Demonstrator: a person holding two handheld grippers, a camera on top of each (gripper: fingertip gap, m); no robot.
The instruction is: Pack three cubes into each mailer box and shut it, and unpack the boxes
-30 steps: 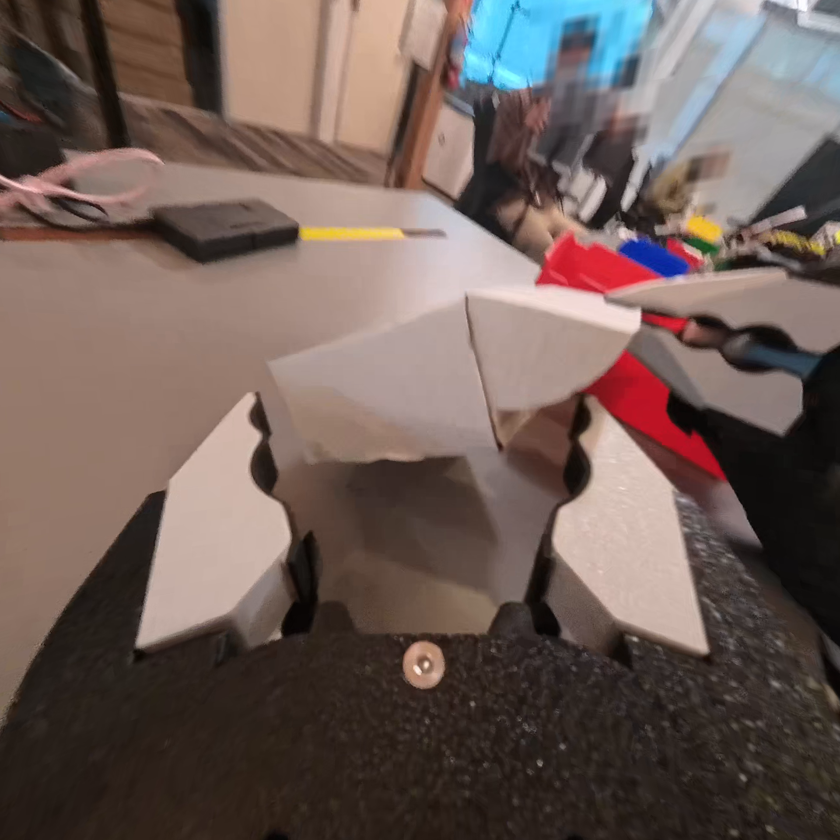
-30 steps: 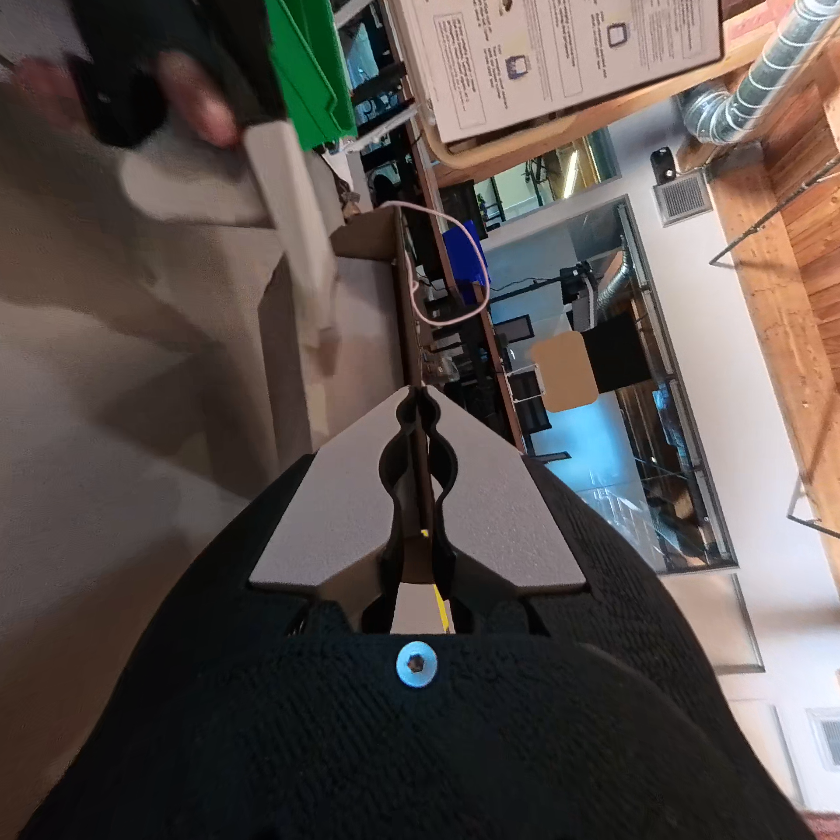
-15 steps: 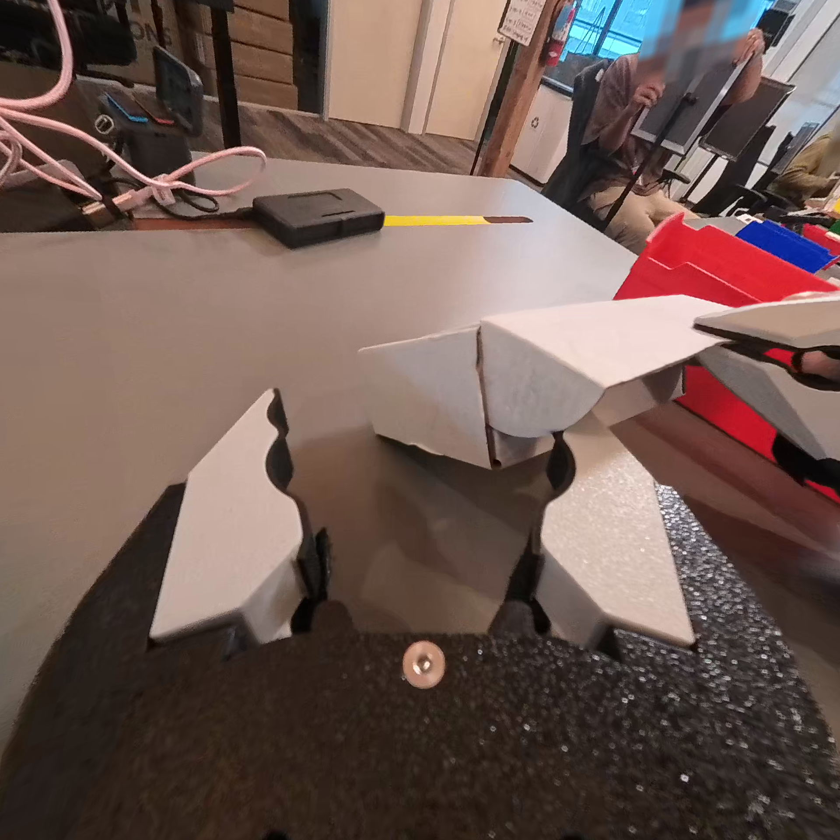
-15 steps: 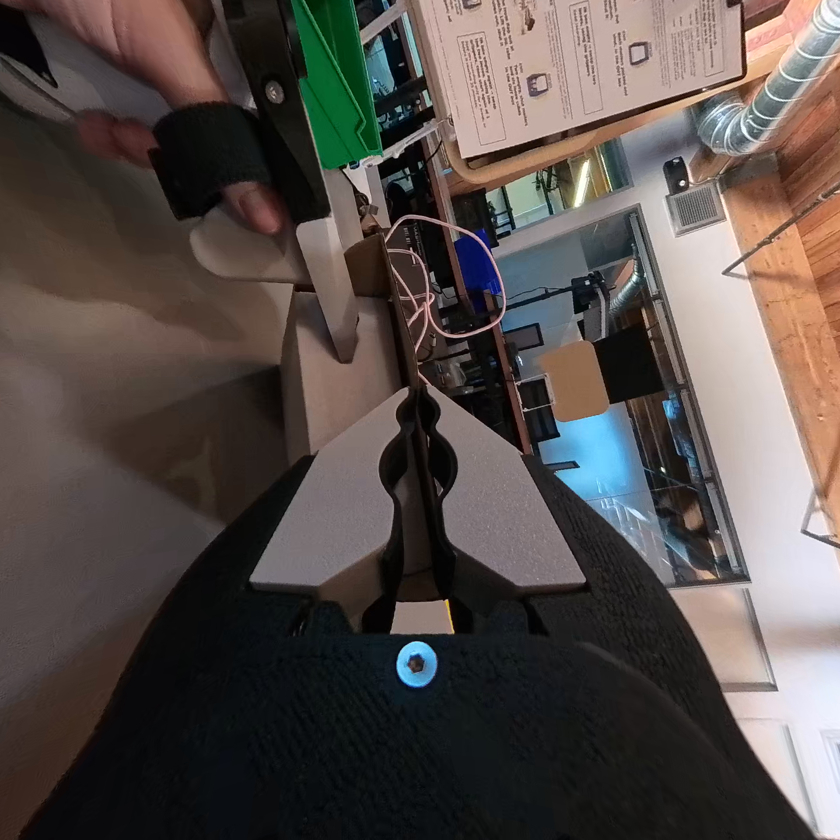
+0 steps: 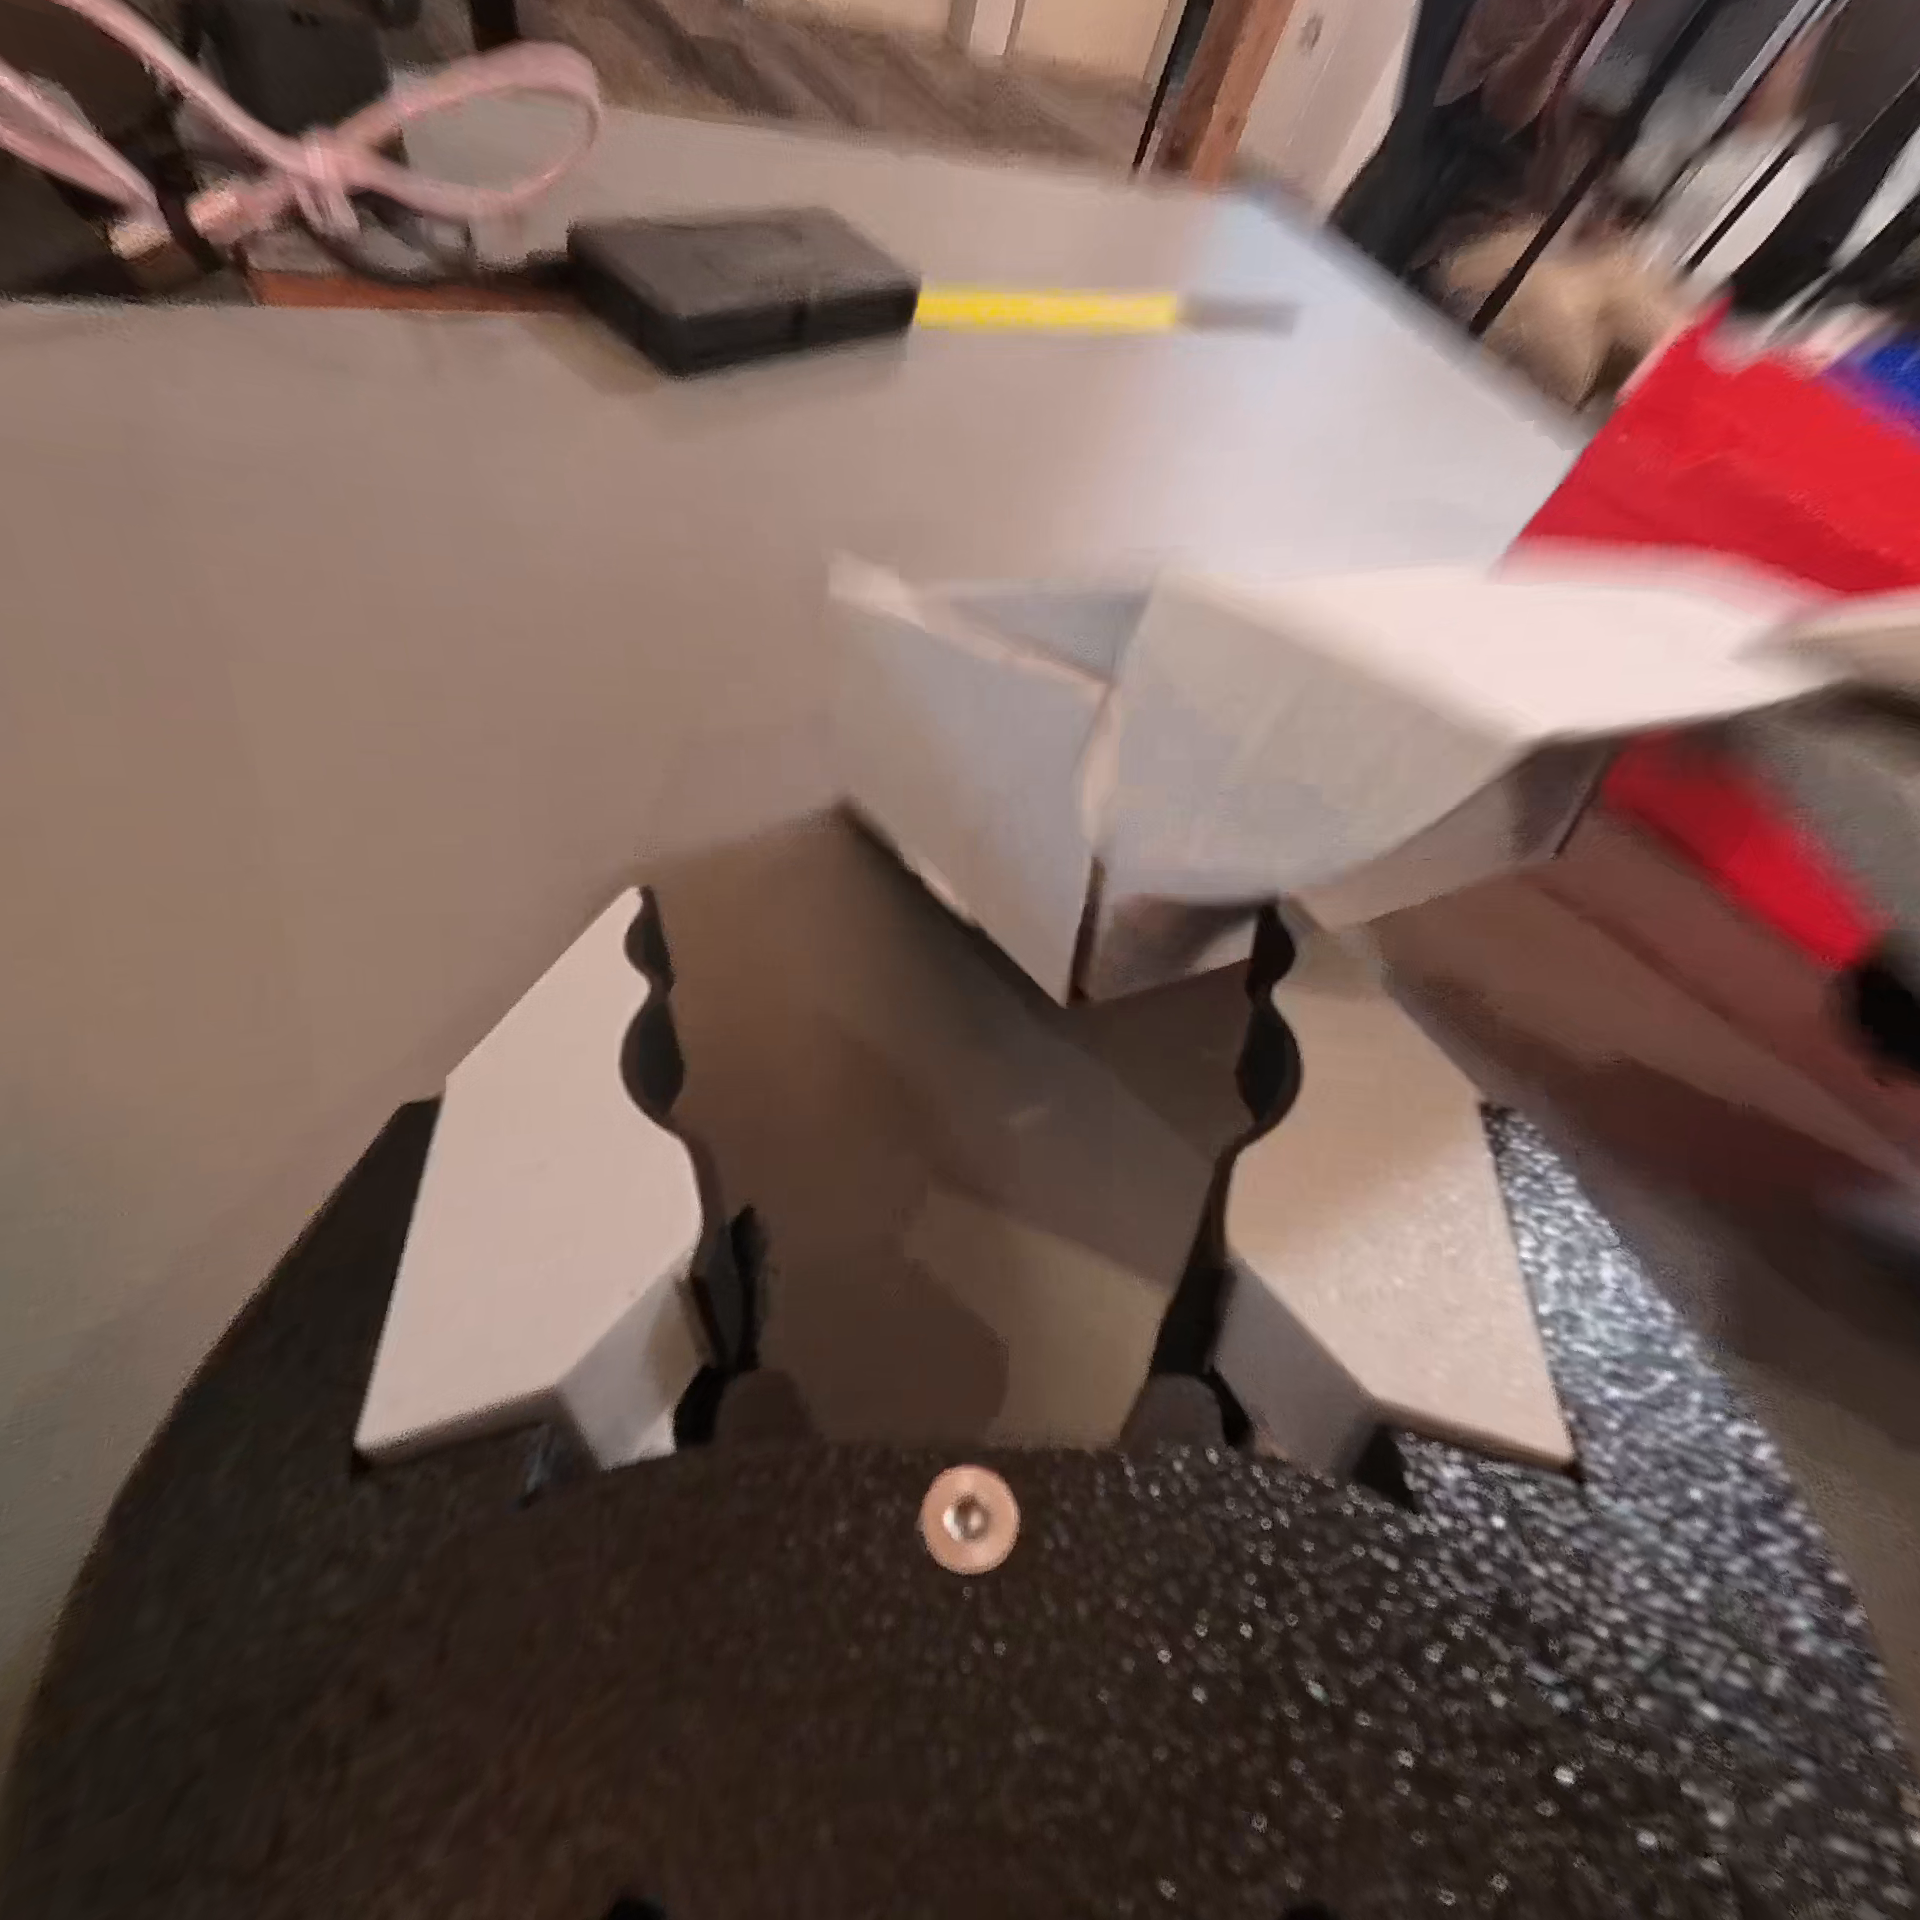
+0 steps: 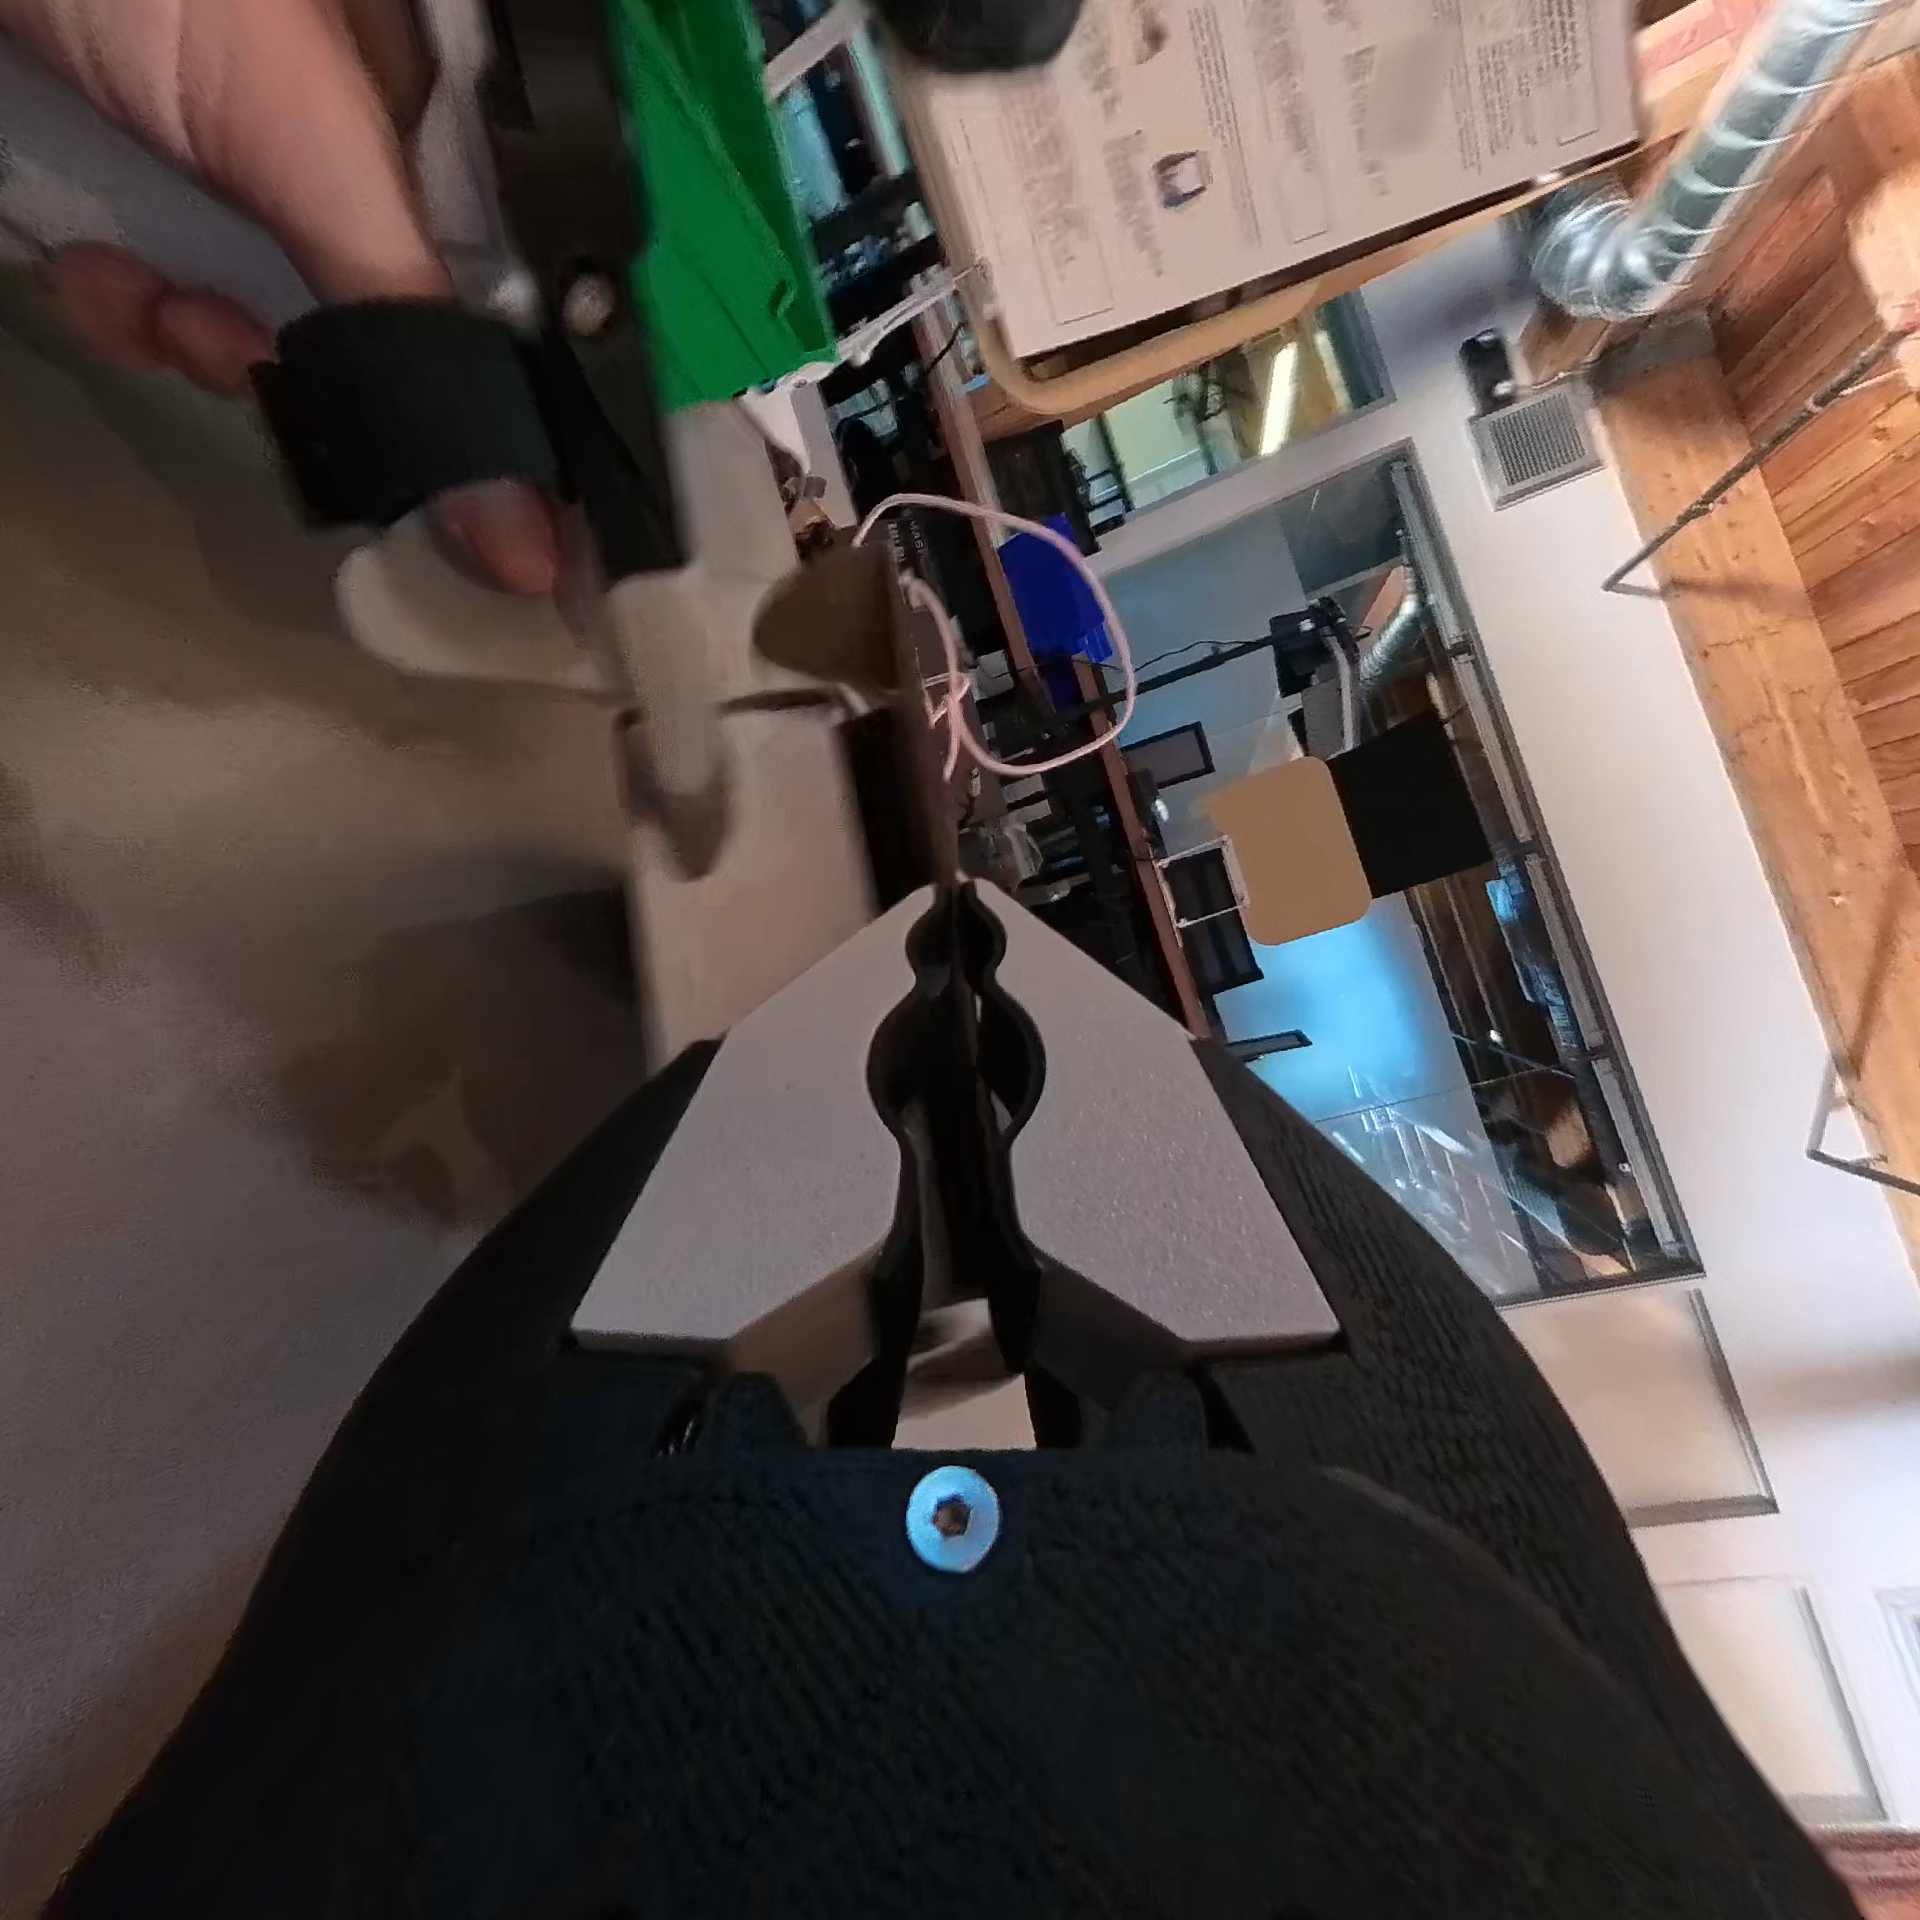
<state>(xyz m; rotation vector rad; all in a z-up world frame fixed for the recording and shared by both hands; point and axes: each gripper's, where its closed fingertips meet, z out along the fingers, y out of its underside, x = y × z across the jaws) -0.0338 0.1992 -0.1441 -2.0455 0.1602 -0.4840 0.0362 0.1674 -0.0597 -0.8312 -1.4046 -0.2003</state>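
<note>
Soft, even indoor light; daylight glows blue through the far windows [image 6: 1382, 997]. Motion blur smears both views, wide-angle bending warps the edges, and a dull shadow lies on the table [image 5: 312, 623].

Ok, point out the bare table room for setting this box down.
Free: the grey table left of the white mailer box, up to the black case. Crowded: the right, by the red bin, and the far-left pink cable.

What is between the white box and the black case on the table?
Only bare grey table, seen in the left wrist view. The white box stands near the open left gripper; the black case lies at the far edge.
</note>
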